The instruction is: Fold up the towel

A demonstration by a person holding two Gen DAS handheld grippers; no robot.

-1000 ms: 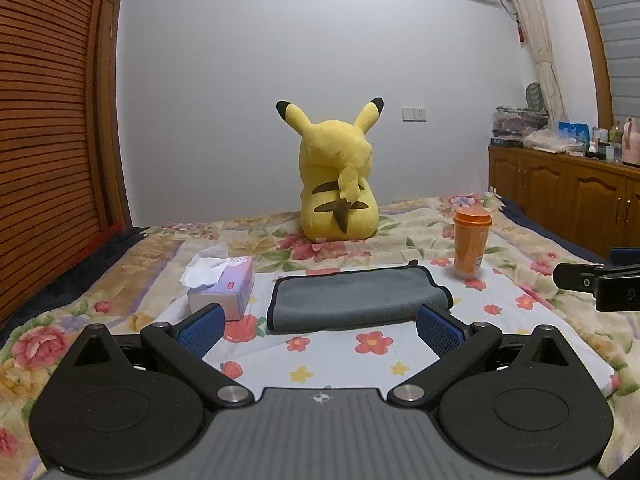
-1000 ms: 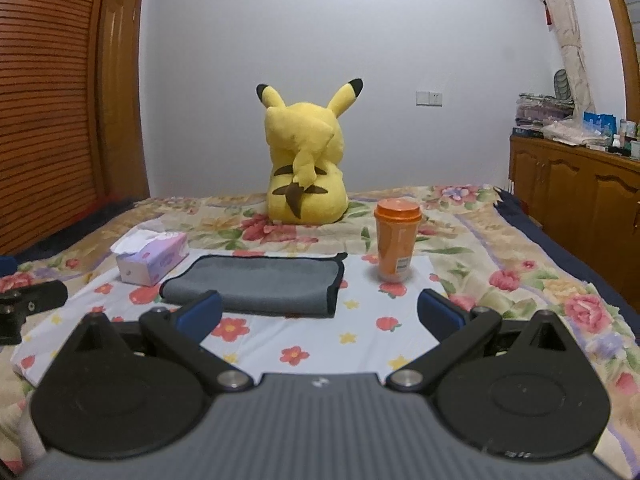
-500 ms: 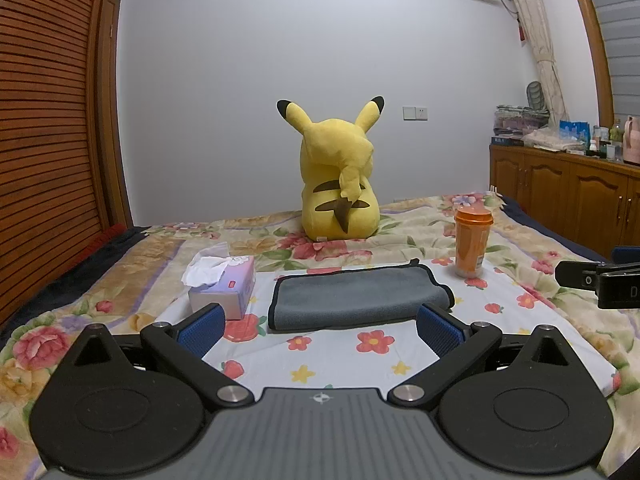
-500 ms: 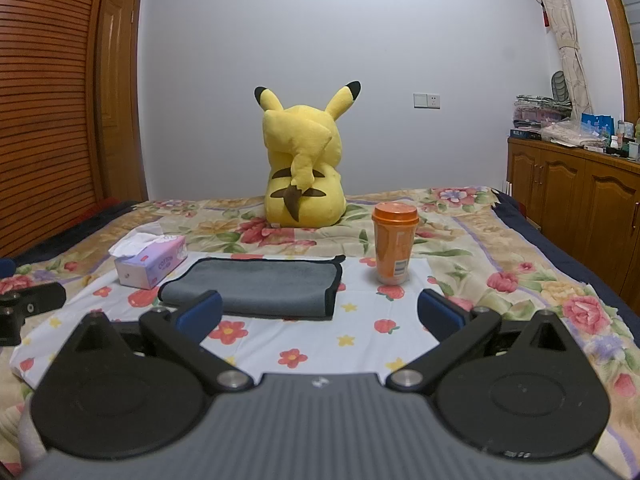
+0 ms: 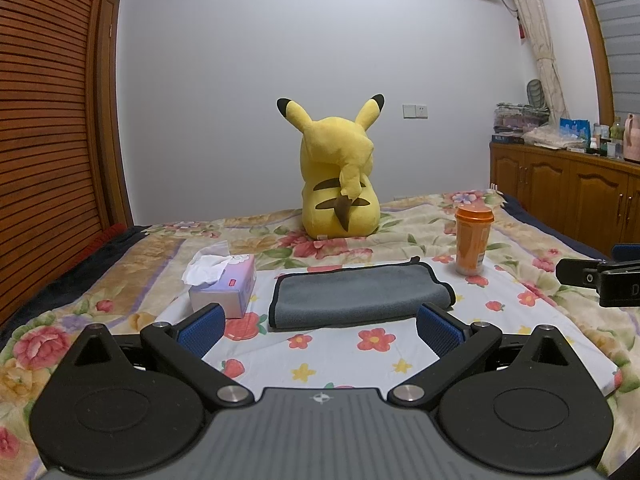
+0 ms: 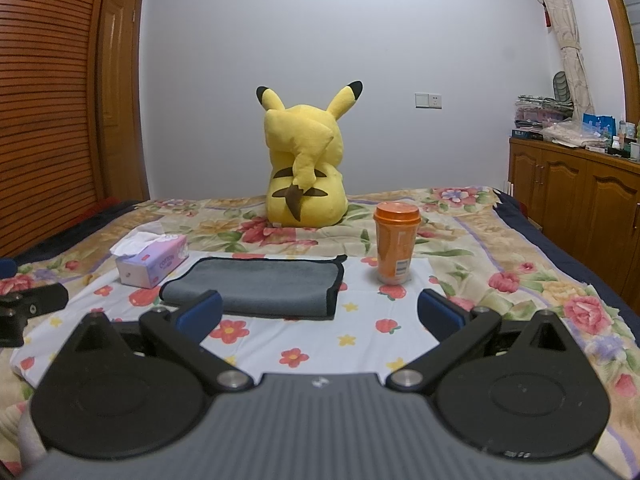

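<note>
A grey towel with black trim [image 5: 356, 296] lies folded flat on a white flowered cloth [image 5: 360, 360] on the bed; it also shows in the right wrist view [image 6: 260, 286]. My left gripper [image 5: 320, 330] is open and empty, held just short of the towel's near edge. My right gripper [image 6: 320, 314] is open and empty, also short of the towel, toward its right end. Each gripper shows at the edge of the other's view: the right one [image 5: 600, 278] and the left one [image 6: 28, 312].
A tissue box [image 5: 224, 286] stands left of the towel, an orange cup [image 5: 473, 238] to its right. A yellow plush toy [image 5: 340, 184] sits behind. Wooden cabinets [image 5: 568, 196] line the right wall, a slatted wooden wall [image 5: 44, 128] the left.
Both views have shifted slightly; the towel and other objects lie as before. Both grippers stay open.
</note>
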